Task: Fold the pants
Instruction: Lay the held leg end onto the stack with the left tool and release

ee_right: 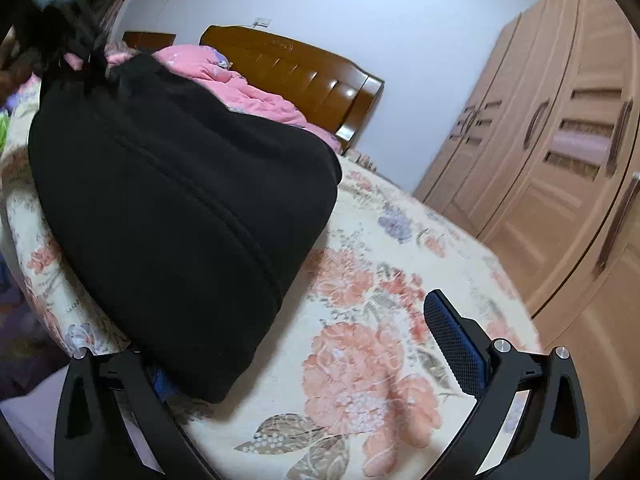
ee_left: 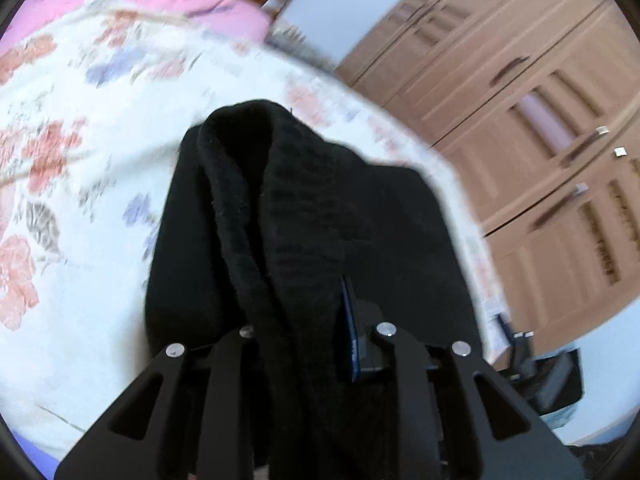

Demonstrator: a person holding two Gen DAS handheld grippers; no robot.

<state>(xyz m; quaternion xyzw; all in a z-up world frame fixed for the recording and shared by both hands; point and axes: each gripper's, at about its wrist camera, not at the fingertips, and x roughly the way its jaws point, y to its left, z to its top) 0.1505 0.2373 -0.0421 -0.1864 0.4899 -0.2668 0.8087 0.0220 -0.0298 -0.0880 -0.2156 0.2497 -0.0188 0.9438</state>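
The black pants [ee_left: 288, 216] hang bunched from my left gripper [ee_left: 320, 344], which is shut on the cloth and holds it above the floral bed sheet [ee_left: 80, 184]. In the right wrist view the pants [ee_right: 172, 216] lie as a wide black mass on the sheet [ee_right: 360, 352], lifted at the far left by the other gripper [ee_right: 68, 36]. My right gripper [ee_right: 308, 360] is open near the pants' lower corner. Its left finger is partly under the cloth edge and its right pad [ee_right: 452, 344] is bare.
A pink quilt [ee_right: 248, 88] lies by the wooden headboard [ee_right: 304, 68]. A tall wooden wardrobe [ee_right: 560, 160] stands along the right side of the bed. It also shows in the left wrist view [ee_left: 520, 128].
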